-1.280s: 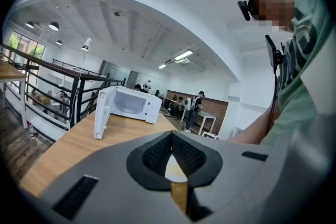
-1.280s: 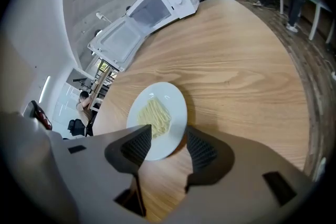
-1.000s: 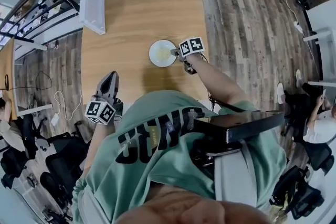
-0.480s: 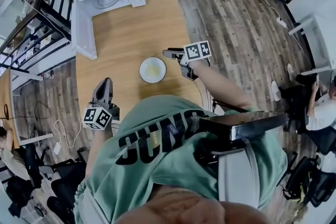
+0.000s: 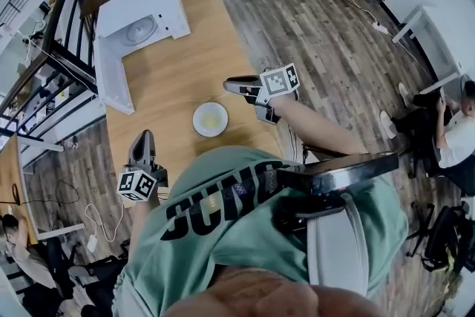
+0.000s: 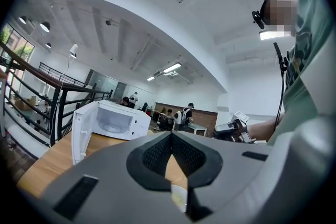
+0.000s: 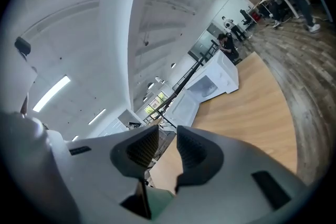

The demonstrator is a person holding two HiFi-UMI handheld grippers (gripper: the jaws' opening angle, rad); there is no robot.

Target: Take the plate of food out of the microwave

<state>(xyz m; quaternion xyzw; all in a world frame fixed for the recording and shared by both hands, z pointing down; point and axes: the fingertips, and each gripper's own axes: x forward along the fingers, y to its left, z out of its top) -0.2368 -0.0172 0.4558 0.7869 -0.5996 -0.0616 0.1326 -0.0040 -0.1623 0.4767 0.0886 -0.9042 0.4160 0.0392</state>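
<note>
- Since the earlier frame, the right gripper [image 5: 236, 87] is lifted off the plate [image 5: 210, 119] and is now held higher, over the right edge of the table [image 5: 171, 63], apart from the plate.
- Its jaws have just been closing; a narrow gap is left between them, and nothing is gripped there.
- The plate, a small white one with pale yellow food on it, is set on the wooden table near the person's side, well apart from the microwave [image 5: 141, 15].
- The white microwave is placed at the table's far end, with its door [image 5: 111, 78] swung wide open and a glass turntable seen inside.
- The left gripper [image 5: 141, 141] is held level near the table's near left corner; its jaws are pressed together at the tips, with nothing between them.
</note>
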